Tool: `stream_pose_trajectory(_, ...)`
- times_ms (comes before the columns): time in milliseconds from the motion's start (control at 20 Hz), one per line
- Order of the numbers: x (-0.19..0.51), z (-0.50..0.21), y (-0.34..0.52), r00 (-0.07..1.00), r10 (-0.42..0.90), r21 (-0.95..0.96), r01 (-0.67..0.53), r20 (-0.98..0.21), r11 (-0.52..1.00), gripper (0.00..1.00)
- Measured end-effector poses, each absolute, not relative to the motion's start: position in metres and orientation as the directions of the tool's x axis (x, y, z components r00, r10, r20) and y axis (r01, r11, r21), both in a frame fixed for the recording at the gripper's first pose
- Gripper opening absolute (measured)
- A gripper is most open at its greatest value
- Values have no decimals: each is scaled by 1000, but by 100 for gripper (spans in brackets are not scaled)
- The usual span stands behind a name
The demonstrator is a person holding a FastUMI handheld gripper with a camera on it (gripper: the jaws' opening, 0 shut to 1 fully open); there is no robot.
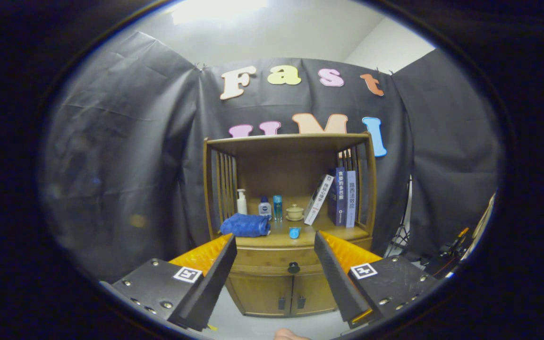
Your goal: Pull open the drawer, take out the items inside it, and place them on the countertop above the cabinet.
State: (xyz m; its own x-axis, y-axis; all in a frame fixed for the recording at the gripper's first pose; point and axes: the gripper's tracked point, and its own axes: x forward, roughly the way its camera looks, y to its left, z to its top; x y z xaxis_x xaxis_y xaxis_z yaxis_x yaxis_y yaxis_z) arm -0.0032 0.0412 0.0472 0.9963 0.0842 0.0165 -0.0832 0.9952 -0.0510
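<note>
the hand-held gripper sits at the bottom of the frame with its two fingers spread wide apart and nothing between them. it is open and holds nothing.

straight ahead, in the centre of the frame, stands a wooden cabinet. the drawer is the wide band just under the desk, and it looks pushed in flush with the cabinet front. its dark round knob shows in the gap between the fingers, a little right of the middle of that gap and well beyond the fingertips. below it are two closed doors.

on the desk lie a folded blue towel at the left, a small blue cup near the front edge, a row of bottles, a small lidded pot and some books at the right, under the upper shelf.

the drawer's inside is hidden, so i cannot tell whether it holds items. the closed drawer with things on the desk fits either a drawer waiting to be opened or one emptied and shut again.

the relation that matters: the knob lies dead ahead along the fingers' line, and the drawer's long axis runs side to side across that line, so a pull would come straight back toward the camera.
</note>
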Motion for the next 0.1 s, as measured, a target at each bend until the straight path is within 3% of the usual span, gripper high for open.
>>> stream_pose_trajectory(100,-3,43,45,995,95,-43,-94,12,995,99)
